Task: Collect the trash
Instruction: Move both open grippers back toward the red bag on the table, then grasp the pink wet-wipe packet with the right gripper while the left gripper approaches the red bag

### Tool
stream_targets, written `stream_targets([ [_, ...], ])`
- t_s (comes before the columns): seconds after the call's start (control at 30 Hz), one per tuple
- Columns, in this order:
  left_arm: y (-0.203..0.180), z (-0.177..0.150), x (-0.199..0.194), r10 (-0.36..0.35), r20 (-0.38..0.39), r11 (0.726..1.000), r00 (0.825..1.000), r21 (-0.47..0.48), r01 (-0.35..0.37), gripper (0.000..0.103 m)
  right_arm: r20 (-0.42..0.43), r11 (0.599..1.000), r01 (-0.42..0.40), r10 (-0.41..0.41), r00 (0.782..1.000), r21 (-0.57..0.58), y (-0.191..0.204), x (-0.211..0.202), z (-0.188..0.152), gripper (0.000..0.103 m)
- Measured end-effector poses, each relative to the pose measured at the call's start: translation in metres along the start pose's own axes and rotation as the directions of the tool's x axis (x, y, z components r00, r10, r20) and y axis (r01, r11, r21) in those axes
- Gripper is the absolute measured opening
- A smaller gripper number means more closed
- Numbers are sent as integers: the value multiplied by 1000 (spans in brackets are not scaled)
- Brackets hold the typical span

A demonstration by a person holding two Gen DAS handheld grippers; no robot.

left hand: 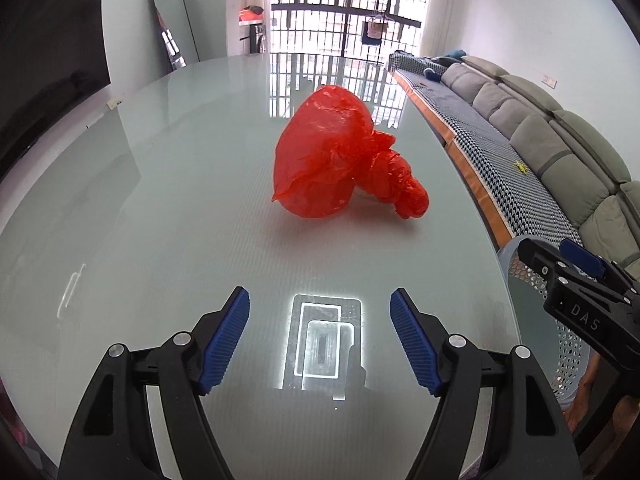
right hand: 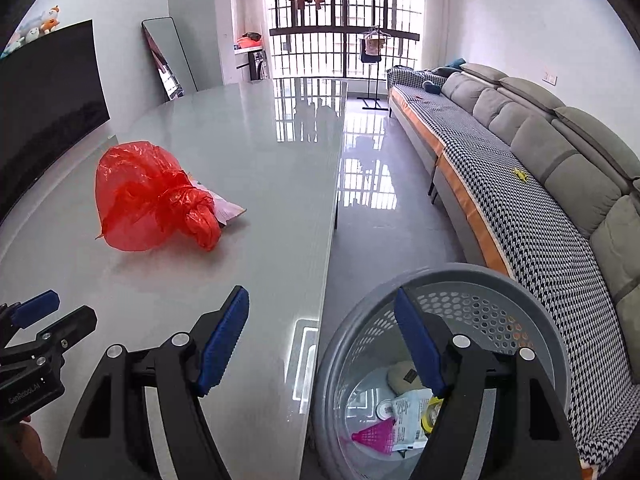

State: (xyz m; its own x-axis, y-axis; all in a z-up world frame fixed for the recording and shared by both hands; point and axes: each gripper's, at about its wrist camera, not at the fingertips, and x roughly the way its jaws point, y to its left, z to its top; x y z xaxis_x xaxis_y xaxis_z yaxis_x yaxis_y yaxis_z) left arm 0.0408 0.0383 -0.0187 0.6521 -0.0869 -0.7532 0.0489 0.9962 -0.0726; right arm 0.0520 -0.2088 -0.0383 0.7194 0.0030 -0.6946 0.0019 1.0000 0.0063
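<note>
Glossy and pale, the long table (left hand: 160, 208) fills the middle of a living room, with a grey sofa (right hand: 560, 168) along the right wall and a barred window at the far end. On the table lies a red plastic bag (left hand: 344, 152), knotted, with the puffed part to the left and the twisted knot (left hand: 400, 184) to the right, touching the surface. From the right wrist view a piece of pale paper (right hand: 228, 208) shows just behind the knot. Beside the near right edge of the table stands a grey perforated basket (right hand: 440, 276), which already holds some scraps.

The left gripper (left hand: 320, 336) hovers over the near part of the table, jaws wide apart and holding nothing, pointed at the bag. The right gripper (right hand: 320, 340) is also spread open and empty, above the table edge and the basket.

I think the step in hand is to reach for the bag. It is better to close on the knot, because this part is dense and will not slip, while the puffed side will only collapse. The film is light, so a slow approach is safer; a push can slide it away on such smooth glass
</note>
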Motion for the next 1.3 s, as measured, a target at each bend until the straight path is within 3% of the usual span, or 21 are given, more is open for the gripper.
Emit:
stream_targets([
  [0.4,21,9,10,5,-15,1000,1000,-21,-5,72,-23,1000,-3,2,1000,-1,6,29,31,72],
  [0.97,46,28,18,5,-18,997,1000,-72,-7,72,-48,992,-28,22,999,-127,52,78,82,72],
  [1.3,64,32,15,30,-11,995,999,-94,-31,72,-82,985,-50,37,996,-162,72,89,79,72],
])
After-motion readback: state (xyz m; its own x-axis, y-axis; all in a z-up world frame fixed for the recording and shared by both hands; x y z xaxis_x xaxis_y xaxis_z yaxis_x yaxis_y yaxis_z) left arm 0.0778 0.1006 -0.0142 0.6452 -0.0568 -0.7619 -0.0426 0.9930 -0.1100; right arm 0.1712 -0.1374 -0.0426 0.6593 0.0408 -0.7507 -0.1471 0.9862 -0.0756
